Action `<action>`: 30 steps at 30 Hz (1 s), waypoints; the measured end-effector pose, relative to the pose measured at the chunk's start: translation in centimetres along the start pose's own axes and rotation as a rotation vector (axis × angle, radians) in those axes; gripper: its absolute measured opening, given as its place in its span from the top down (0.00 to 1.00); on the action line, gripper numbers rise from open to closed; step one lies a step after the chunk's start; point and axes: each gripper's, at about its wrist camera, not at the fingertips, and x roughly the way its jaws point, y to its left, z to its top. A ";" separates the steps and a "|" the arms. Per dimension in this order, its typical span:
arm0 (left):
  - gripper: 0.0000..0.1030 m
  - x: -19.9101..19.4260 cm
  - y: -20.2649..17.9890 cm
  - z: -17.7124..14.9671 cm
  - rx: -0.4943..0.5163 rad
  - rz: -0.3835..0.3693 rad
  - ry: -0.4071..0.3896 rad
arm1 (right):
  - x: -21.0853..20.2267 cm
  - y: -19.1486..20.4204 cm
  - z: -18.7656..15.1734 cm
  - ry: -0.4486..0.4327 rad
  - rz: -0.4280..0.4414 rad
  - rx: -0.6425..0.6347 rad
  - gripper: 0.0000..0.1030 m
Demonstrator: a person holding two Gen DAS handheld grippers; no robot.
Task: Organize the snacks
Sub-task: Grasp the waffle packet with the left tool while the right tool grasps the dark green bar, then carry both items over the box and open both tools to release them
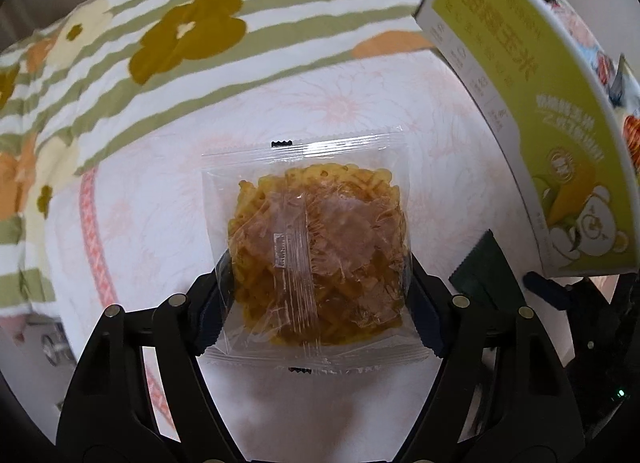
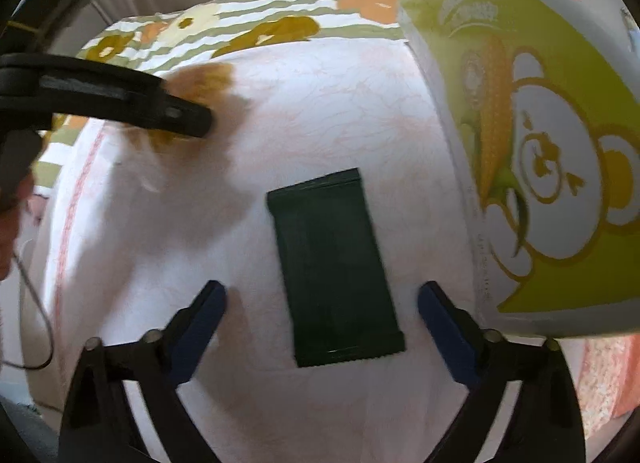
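Note:
My left gripper [image 1: 316, 295] is shut on a clear packet of golden lattice snack [image 1: 316, 251] and holds it above the white cloth. It shows blurred in the right wrist view [image 2: 192, 103]. A dark green packet [image 2: 334, 267] lies flat on the cloth; its corner shows in the left wrist view [image 1: 484, 271]. My right gripper [image 2: 322, 303] is open, its blue fingers on either side of the green packet's near end, not touching it. A green and white corn snack box [image 2: 520, 143] stands at the right, also in the left wrist view [image 1: 520, 103].
A white cloth with a faint pink pattern [image 2: 320, 103] covers the surface. A green-striped flowered blanket [image 1: 160, 43] lies behind it. The box holds several packets at its top [image 1: 612, 75].

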 end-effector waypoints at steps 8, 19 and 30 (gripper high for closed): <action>0.28 -2.5 2.2 -2.6 -0.076 0.002 -0.036 | -1.2 1.6 -0.4 -0.044 0.002 -0.099 0.59; 0.28 -11.3 2.4 -1.8 -0.079 -0.010 -0.216 | -10.5 1.9 3.0 -0.236 0.097 -0.052 0.59; 0.28 -18.5 -5.1 1.8 -0.030 -0.014 -0.373 | -19.5 -6.7 6.5 -0.387 0.173 0.030 0.59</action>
